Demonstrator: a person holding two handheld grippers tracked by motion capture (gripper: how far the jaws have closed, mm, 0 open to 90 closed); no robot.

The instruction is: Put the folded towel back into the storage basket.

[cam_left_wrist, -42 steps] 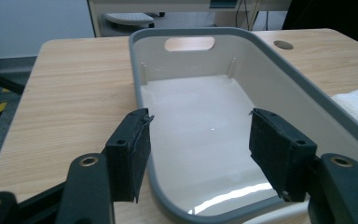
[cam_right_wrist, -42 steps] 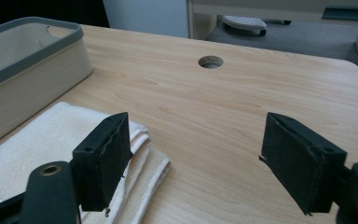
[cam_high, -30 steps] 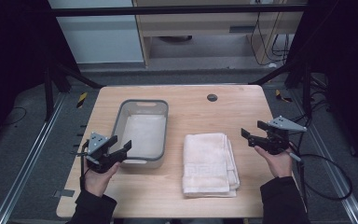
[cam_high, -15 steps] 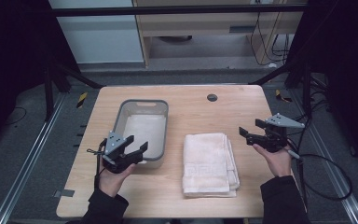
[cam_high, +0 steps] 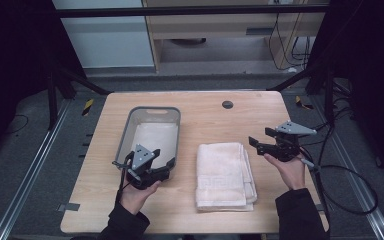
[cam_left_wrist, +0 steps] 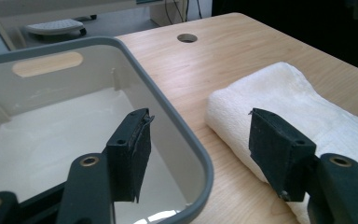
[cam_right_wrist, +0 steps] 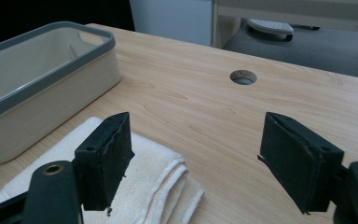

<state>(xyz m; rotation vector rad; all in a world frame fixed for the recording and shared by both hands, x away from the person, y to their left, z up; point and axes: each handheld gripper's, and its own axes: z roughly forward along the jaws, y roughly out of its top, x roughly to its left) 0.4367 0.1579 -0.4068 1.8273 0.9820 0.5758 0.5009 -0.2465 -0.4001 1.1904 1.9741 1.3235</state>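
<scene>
A white bin with a grey rim [cam_high: 152,112] stands on the left half of the wooden table, and its inside looks bare. A folded white towel [cam_high: 225,175] lies to its right. My left gripper [cam_high: 145,162] hovers open over the bin's near right corner. In the left gripper view, the left gripper [cam_left_wrist: 198,121] has one jaw inside the bin [cam_left_wrist: 168,107] and the other over the towel's edge [cam_left_wrist: 298,98]. My right gripper [cam_high: 260,136] is held open just right of the towel. In the right gripper view, the right gripper [cam_right_wrist: 196,126] holds nothing, with the towel [cam_right_wrist: 144,177] under its left jaw.
A round cable hole [cam_high: 227,104] sits in the table [cam_high: 205,115] behind the towel and appears as the hole [cam_right_wrist: 243,76] in the right gripper view. Cables trail off the table's right side. Dark frame bars and a shelf unit stand beyond the far edge.
My left gripper has moved right, from beside the bin's left wall to over its near right corner. The right gripper has barely shifted.
</scene>
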